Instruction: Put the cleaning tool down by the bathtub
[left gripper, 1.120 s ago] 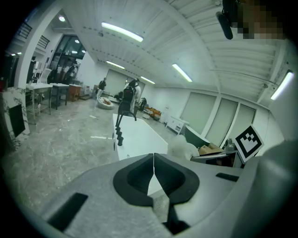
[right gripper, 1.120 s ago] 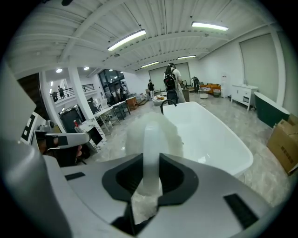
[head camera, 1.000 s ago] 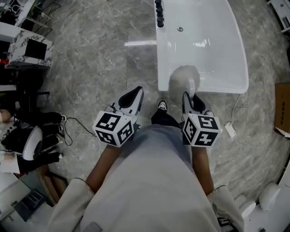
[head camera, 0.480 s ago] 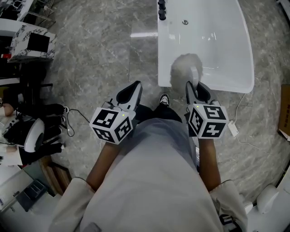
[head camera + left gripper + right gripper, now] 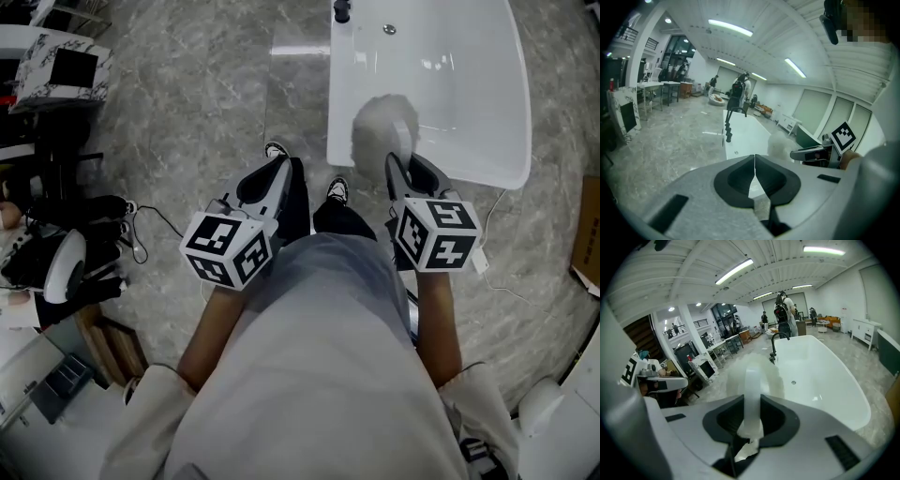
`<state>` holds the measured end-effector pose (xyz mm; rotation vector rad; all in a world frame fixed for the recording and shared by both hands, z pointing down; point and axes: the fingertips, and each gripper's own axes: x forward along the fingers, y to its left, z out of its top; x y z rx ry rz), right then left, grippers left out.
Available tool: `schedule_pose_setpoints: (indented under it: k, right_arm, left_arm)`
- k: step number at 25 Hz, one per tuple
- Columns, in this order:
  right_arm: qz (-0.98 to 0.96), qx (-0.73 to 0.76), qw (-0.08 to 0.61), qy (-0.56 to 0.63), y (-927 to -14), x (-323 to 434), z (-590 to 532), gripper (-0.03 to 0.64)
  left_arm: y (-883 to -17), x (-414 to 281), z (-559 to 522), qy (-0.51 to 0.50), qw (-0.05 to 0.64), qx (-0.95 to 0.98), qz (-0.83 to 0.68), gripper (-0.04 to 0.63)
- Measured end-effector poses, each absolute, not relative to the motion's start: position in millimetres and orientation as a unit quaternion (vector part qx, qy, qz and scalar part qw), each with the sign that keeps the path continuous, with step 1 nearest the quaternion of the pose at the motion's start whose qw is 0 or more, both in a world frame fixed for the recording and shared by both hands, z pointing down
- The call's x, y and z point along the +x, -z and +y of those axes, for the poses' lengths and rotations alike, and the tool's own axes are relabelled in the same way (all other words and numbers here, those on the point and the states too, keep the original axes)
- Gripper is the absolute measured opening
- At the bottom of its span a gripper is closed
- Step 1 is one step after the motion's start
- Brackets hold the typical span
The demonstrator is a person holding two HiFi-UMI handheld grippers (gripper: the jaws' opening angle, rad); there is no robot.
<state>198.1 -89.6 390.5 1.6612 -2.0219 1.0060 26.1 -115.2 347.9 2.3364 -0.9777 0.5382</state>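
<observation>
The cleaning tool [image 5: 384, 129] is a pale fluffy head on a whitish handle [image 5: 752, 394]. My right gripper [image 5: 405, 171] is shut on that handle, and the fluffy head [image 5: 754, 376] hangs over the near end of the white bathtub [image 5: 469, 94]. The tub [image 5: 820, 376] stretches away ahead in the right gripper view, with a black faucet [image 5: 773, 345] on its far rim. My left gripper [image 5: 274, 183] is shut with nothing in it and hangs over the floor left of the tub, its jaws meeting edge to edge [image 5: 754, 176].
Grey marble floor [image 5: 206, 103] surrounds the tub. The person's shoes [image 5: 336, 190] stand close to the tub's near end. A white cable and plug [image 5: 480, 262] lie on the floor at the right. Dark equipment and cables [image 5: 66, 253] crowd the left. People stand far off [image 5: 738, 91].
The view has drifted so the tub sits higher in the frame. Both grippers rose slightly in the picture with it; the tool stays held over the tub's near end.
</observation>
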Motion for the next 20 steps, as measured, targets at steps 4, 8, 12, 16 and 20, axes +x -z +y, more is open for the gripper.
schedule_pose_setpoints:
  k: [4, 8, 12, 16, 20]
  right_arm:
    - [-0.707, 0.584, 0.171, -0.361, -395.1, 202.7, -94.2, 0.067]
    - [-0.709, 0.581, 0.17, -0.362, -395.7, 205.5, -106.6, 0.067]
    - [-0.709, 0.577, 0.174, -0.367, -399.9, 201.1, -113.9, 0.067]
    - [-0.71, 0.57, 0.18, -0.372, -401.3, 197.2, -121.2, 0.067]
    - [-0.711, 0.563, 0.186, -0.379, -407.6, 192.4, -125.6, 0.069]
  left_arm:
    - [-349.6, 26.8, -120.9, -0.198, 0.277, 0.867, -0.364, 0.009]
    - [-350.0, 30.8, -132.3, -0.198, 0.279, 0.867, -0.362, 0.009]
    - [-351.0, 28.2, -137.6, -0.198, 0.283, 0.867, -0.361, 0.009]
    - [-351.4, 25.0, -144.6, -0.198, 0.291, 0.862, -0.364, 0.009]
    - [-353.8, 22.5, -148.5, -0.199, 0.296, 0.859, -0.367, 0.009]
